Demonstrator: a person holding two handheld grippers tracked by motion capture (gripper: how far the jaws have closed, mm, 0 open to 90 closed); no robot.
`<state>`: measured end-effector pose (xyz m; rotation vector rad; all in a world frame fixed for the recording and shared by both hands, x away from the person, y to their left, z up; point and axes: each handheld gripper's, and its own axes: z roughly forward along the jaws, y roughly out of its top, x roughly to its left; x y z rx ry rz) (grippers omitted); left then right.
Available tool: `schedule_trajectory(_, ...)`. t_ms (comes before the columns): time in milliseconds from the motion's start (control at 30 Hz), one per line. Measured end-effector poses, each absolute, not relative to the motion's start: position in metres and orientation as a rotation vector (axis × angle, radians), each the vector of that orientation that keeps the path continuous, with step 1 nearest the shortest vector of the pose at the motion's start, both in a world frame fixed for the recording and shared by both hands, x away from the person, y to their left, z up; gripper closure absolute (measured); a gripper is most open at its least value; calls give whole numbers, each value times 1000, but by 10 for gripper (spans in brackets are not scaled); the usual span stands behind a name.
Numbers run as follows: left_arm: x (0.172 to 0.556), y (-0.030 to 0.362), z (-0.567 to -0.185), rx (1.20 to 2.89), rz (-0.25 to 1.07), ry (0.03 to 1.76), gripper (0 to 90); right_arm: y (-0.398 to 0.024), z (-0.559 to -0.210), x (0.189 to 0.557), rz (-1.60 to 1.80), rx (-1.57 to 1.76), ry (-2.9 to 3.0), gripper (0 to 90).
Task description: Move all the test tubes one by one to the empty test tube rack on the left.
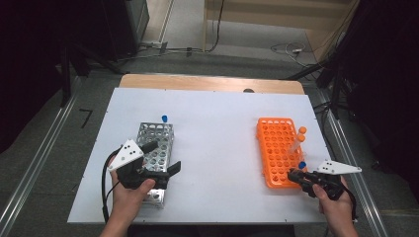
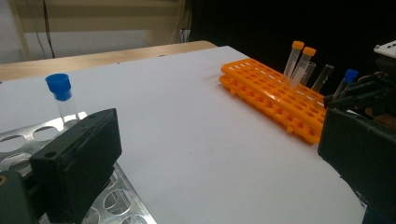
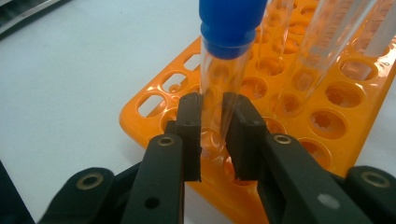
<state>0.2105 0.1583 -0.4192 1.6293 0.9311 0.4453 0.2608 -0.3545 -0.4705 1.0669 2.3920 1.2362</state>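
Right gripper [image 3: 212, 140] pinching clear blue-capped tube [image 3: 224, 70] standing in glossy orange plastic rack [image 3: 154, 100], near corner hole. Left gripper [image 2: 219, 158] spread wide over perforated metal rack [image 2: 121, 205]. Tube bottom hidden behind pads.

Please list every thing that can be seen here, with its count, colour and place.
orange rack: 1, orange, right side of the sheet.
metal rack: 1, silver, left side of the sheet.
blue-cap tubes: 2, clear; one in the orange rack's near corner, between the right tongs' pads; one at the metal rack's far end.
orange-cap tubes: 2, clear, orange rack's right edge.
capless tubes: seemingly 2, clear, beside them.
sheet: 1, white, on the table.
table: 1, wood, under the sheet.
left tongs: 1, black, open, over the metal rack.
right tongs: 1, black, shut on a tube.
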Motion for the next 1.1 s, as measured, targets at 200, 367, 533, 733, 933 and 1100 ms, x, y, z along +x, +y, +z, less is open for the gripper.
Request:
schedule_trajectory(200, 210, 158, -419, 1629, 443, 928, 0, -354, -465, 260, 1228, 1062, 2380, 744)
schedule_trajectory(367, 211, 155, -420, 1634, 442, 924, 0, -350, -455, 256, 1222, 1057, 2341, 745)
schedule_trajectory(533, 211, 153, -420, 1638, 437, 920, 0, -345, -446, 253, 1219, 1051, 2296, 745)
schedule_trajectory(733, 212, 145, -419, 1645, 428, 902, 0, -336, -440, 254, 1287, 1038, 2293, 745)
schedule_trajectory(933, 213, 136, -419, 1651, 412, 882, 0, -321, -437, 254, 1352, 996, 2318, 745)
schedule_trajectory(1100, 214, 127, -419, 1659, 396, 867, 0, -303, -438, 254, 1385, 948, 2359, 745)
